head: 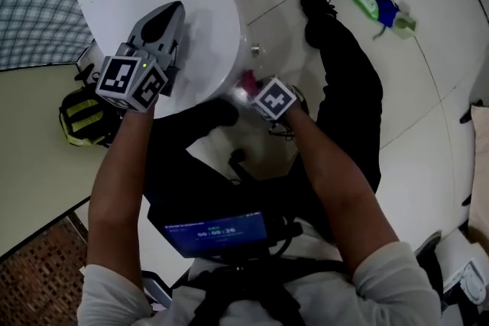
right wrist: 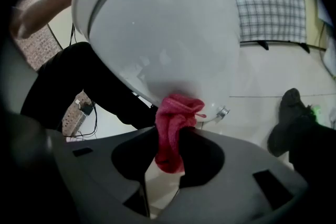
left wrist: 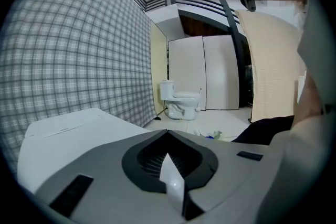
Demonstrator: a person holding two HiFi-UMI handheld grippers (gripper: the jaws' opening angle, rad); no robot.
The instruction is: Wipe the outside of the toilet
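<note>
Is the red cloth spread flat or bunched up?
Bunched up: the red cloth hangs as a crumpled wad between the right gripper's jaws, its top against the toilet bowl.

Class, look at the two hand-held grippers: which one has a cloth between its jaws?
The right gripper: its jaws grip a crumpled red cloth against the white ceramic toilet bowl. The left gripper has its jaws shut on nothing.
</note>
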